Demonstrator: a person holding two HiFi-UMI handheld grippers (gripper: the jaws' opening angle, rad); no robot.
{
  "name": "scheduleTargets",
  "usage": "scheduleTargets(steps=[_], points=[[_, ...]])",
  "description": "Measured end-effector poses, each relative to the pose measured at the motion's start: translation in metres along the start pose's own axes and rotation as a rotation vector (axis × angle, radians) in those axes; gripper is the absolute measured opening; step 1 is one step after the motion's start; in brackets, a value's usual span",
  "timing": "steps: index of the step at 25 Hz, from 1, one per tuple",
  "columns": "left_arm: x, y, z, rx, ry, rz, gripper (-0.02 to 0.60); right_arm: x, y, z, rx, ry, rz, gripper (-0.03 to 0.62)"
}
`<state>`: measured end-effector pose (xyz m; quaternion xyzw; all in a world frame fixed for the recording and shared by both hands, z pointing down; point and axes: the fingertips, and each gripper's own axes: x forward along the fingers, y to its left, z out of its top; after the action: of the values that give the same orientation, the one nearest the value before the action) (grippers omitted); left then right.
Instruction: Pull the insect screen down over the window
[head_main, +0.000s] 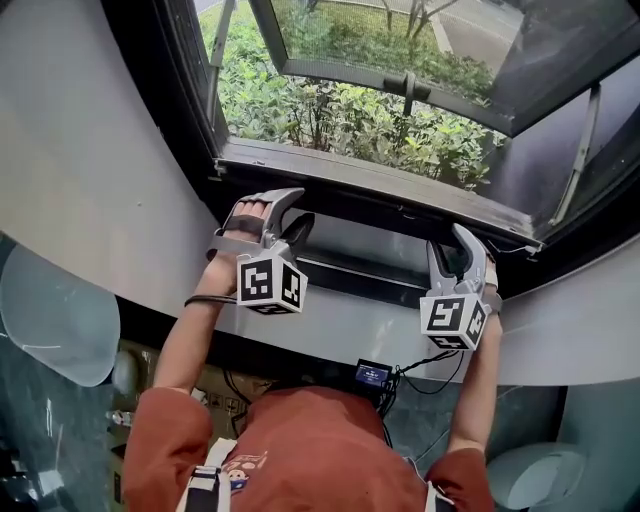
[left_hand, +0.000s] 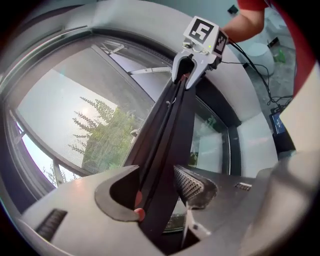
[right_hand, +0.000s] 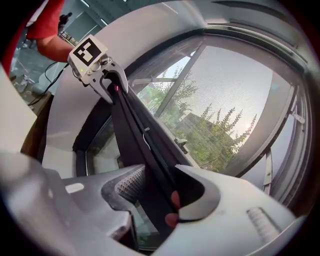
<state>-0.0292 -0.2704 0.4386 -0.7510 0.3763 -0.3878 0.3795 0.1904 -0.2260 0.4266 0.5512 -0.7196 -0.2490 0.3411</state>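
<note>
Fingers of left gripper and right gripper clamped on dark screen bar, mesh behind

Screen bar before window; left gripper at its left end, right gripper at right.

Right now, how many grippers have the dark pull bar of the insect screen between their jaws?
2. The left gripper holds the pull bar near its left end, and the right gripper holds it near its right end. None seems hidden.
</note>
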Motion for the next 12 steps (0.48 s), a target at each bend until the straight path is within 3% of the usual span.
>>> scheduleTargets(steps=[7, 12], points=[[-0.020, -0.006, 0.002, -0.215, -0.086, 0.047, 0.206, -0.024, 0.002, 0.004, 0.125, -0.059, -0.033, 0.193], [-0.042, -0.012, 0.012, -0.460, -0.193, 0.077, 0.206, -0.039, 0.010, 0.010, 0.234, -0.126, -0.035, 0.193]])
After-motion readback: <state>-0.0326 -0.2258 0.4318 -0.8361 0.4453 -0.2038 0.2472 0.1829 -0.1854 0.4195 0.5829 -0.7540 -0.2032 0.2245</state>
